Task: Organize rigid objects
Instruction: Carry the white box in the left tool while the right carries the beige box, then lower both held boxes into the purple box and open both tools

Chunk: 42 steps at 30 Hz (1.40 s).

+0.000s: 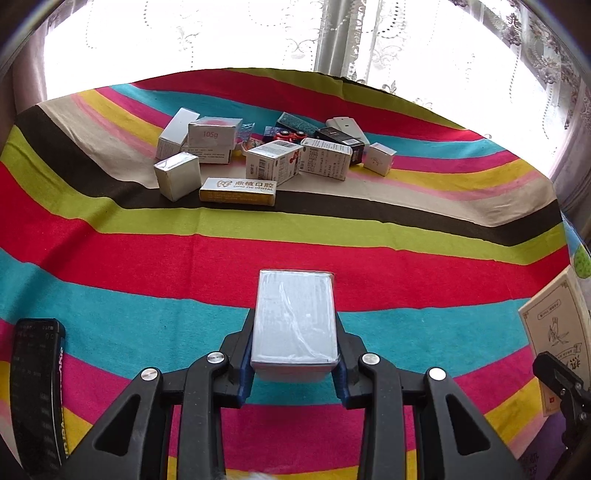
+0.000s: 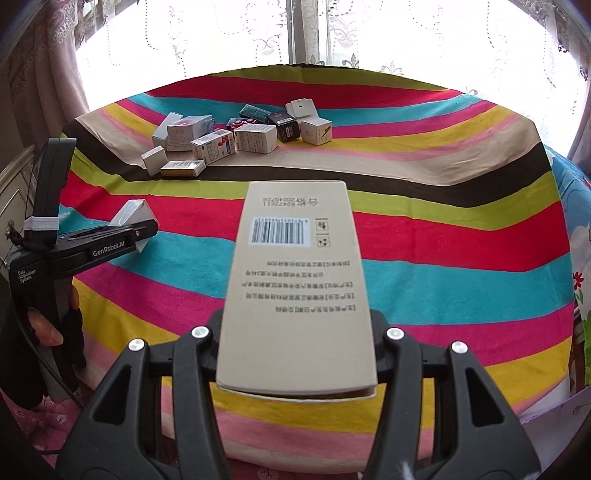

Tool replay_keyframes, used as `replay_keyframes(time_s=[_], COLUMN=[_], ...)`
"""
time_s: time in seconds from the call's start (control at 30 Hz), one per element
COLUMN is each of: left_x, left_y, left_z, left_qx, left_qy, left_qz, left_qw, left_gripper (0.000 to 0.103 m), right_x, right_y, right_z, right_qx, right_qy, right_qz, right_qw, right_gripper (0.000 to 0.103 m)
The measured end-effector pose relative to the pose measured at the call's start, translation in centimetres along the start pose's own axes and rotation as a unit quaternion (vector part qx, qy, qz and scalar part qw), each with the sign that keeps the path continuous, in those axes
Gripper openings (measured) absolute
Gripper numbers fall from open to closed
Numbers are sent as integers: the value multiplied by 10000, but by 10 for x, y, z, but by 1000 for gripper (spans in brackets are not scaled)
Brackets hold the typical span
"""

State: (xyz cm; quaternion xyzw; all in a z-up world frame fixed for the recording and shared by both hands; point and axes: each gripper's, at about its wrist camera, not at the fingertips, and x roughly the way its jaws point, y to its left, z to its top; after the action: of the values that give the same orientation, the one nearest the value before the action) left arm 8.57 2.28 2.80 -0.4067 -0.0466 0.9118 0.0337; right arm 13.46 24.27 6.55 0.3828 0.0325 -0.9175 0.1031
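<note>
My left gripper is shut on a small silver-white wrapped box, held above the striped cloth; it also shows in the right wrist view. My right gripper is shut on a tall beige carton with a barcode, which also shows at the right edge of the left wrist view. A heap of several small boxes lies at the far side of the table, also in the right wrist view.
The table is covered by a striped multicoloured cloth. A long dark box lies at the near left. A yellow dental box is at the heap's front. Lace curtains and a bright window stand behind.
</note>
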Motion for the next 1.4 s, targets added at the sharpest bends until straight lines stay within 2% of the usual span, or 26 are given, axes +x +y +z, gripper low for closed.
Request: replay_keyframes(time_s=[0.3,0.43,0.6,1.07,1.27,1.4], left_x=[-32,-44,-57,-106,-124,-124], left_y=[-60,-88,-118,-200,-243,-271], left_z=[-18,-29,-38,-52,-58,-68], left_qx=[679,1059,1552,2653,3141,3410], left_qy=[-82,-113,-191,-601,-707,-490], left_qz=[-505,-710,-919,-1511,-1913,-2232], left_qw=[9964,9918,9834,9504,9272,9118], left_gripper=[35,35,35,35,35,35], right_x=[-32,-46,-62,-111,-128,-137], right_y=[-23,-34,-56,-138,-161,-179], right_z=[-16,-28,-40,-82,-98,-113], right_qx=[66,-33,160,929,1120,1344], right_qy=[-177,-188,-159,-62,11,131], right_qz=[-177,-380,-557,-1303,-1598,-1783], right_qw=[9997,9991,9982,9871,9808,9747], right_gripper=[55,55,55,55,55,55])
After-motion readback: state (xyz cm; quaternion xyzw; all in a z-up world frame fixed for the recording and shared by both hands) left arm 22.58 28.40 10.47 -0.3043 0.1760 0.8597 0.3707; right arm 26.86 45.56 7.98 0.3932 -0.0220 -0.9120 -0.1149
